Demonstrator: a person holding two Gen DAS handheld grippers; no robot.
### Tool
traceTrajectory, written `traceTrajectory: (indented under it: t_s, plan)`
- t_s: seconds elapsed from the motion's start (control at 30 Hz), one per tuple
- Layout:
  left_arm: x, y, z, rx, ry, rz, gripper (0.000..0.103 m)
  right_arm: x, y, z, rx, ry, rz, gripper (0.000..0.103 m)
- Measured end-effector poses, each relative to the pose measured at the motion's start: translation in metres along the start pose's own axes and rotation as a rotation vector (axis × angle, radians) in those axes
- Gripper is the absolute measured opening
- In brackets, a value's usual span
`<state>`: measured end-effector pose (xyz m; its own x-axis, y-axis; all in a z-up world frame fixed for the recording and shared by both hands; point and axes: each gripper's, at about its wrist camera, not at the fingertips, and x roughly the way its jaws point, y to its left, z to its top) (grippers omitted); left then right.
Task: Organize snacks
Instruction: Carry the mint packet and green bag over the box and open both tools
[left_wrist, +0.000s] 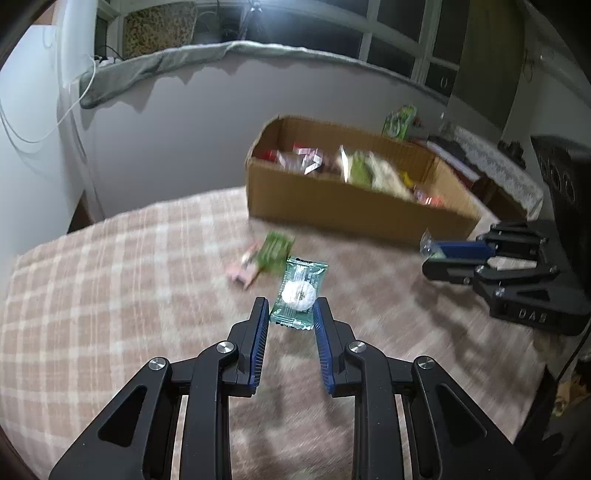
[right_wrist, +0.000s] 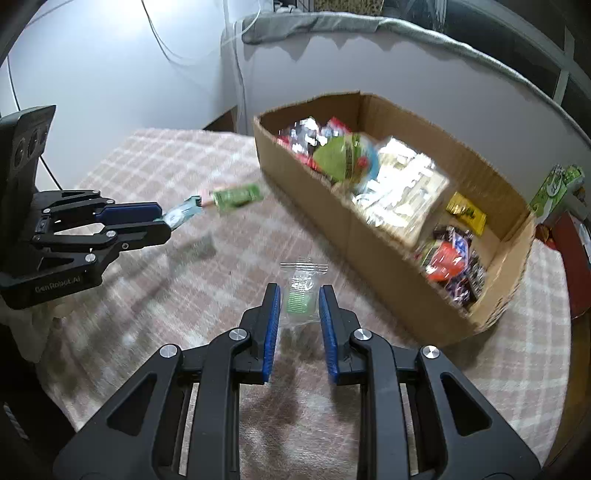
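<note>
My left gripper (left_wrist: 291, 306) is shut on a teal packet (left_wrist: 299, 291) with a round white sweet inside, held above the checked cloth (left_wrist: 110, 295). In the right wrist view the same left gripper (right_wrist: 164, 221) shows at the left with the teal packet (right_wrist: 181, 214) sticking out of its tip. My right gripper (right_wrist: 298, 291) is shut on a clear wrapper with a green sweet (right_wrist: 301, 280). The right gripper (left_wrist: 428, 254) also appears at the right of the left wrist view. A green packet (left_wrist: 275, 251) and a pink one (left_wrist: 243, 271) lie on the cloth.
An open cardboard box (right_wrist: 380, 251) holding several snack packets stands on the far right of the table; the box (left_wrist: 332, 206) is beyond both grippers. A green carton (right_wrist: 550, 190) stands behind it. A grey wall and a window ledge lie beyond the table.
</note>
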<state>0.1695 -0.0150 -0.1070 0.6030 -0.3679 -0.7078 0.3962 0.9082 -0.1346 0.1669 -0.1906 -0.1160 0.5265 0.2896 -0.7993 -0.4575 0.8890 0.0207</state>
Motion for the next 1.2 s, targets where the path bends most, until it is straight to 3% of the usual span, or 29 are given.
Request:
traceTrajectory:
  t_s: [0.23, 0.5, 0.77, 1.2]
  plan:
    - [-0.006, -0.007, 0.038, 0.002, -0.075, 0.003, 0.023, -0.021, -0.016, 0.019, 0.017, -0.07, -0.018, 0.022]
    - [0.013, -0.015, 0.07, 0.042, -0.093, 0.023, 0.023, -0.025, -0.045, 0.043, 0.073, -0.112, -0.044, 0.022]
    - [0.032, -0.024, 0.093, 0.055, -0.105, 0.007, 0.023, -0.014, -0.068, 0.059, 0.088, -0.094, -0.066, 0.022]
    - [0.058, -0.034, 0.098, 0.063, -0.074, -0.01, 0.024, 0.008, -0.091, 0.059, 0.122, -0.062, -0.074, 0.023]
